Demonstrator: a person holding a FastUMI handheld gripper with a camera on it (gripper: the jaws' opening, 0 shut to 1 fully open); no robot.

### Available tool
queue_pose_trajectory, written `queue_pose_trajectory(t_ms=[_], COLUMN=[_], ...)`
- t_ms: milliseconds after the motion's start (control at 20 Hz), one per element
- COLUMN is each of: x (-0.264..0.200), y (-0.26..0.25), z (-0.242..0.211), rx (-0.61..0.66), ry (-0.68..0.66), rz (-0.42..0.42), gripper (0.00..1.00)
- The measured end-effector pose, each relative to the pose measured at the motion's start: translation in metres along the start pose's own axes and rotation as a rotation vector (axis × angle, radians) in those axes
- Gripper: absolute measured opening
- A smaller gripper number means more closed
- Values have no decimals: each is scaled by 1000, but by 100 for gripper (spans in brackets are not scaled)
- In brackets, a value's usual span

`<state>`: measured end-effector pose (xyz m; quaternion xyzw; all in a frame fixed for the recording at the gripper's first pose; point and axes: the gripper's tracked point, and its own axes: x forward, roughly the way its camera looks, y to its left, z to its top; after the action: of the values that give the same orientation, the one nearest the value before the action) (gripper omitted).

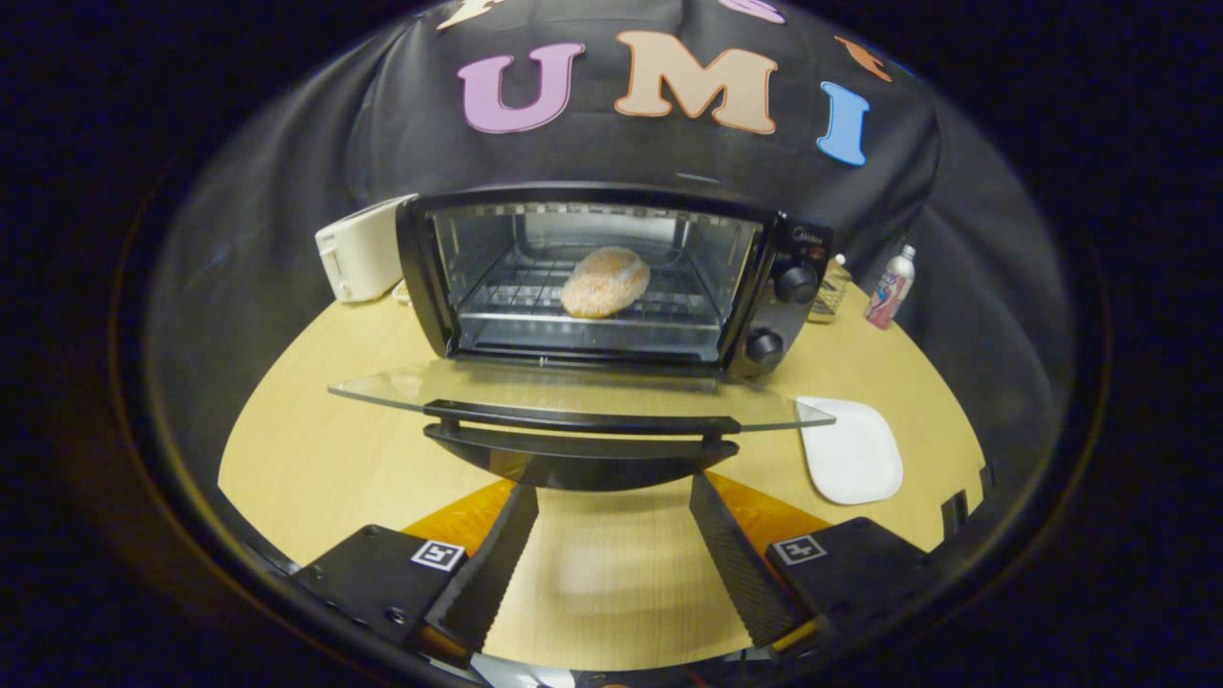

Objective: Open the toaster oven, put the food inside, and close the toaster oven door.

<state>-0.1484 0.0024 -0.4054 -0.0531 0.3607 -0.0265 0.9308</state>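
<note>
A black toaster oven (611, 277) stands on the wooden table (315, 459) with its glass door (573, 397) dropped flat toward me. A round bun-like piece of food (605, 281) lies on the wire rack inside. The door's black handle (583, 435) runs along the door's near edge. My gripper (611, 497) is open, its two fingertips just below and under that handle, one on each side of its middle. Nothing sits between the fingers but bare table.
A white plate (850, 449) lies on the table to the right of the door. A white toaster (363, 248) stands left of the oven. A small can (890, 287) and a tray-like item (829, 291) sit behind the oven's right side.
</note>
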Motion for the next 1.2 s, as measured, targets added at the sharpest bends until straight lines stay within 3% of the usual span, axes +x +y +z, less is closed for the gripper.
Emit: queue_pose_trajectory(t_ms=[400, 1200], x=[19, 39], y=[3, 1], z=[49, 103], rx=[83, 151], ry=[-69, -133], rz=[12, 8], gripper=[100, 100])
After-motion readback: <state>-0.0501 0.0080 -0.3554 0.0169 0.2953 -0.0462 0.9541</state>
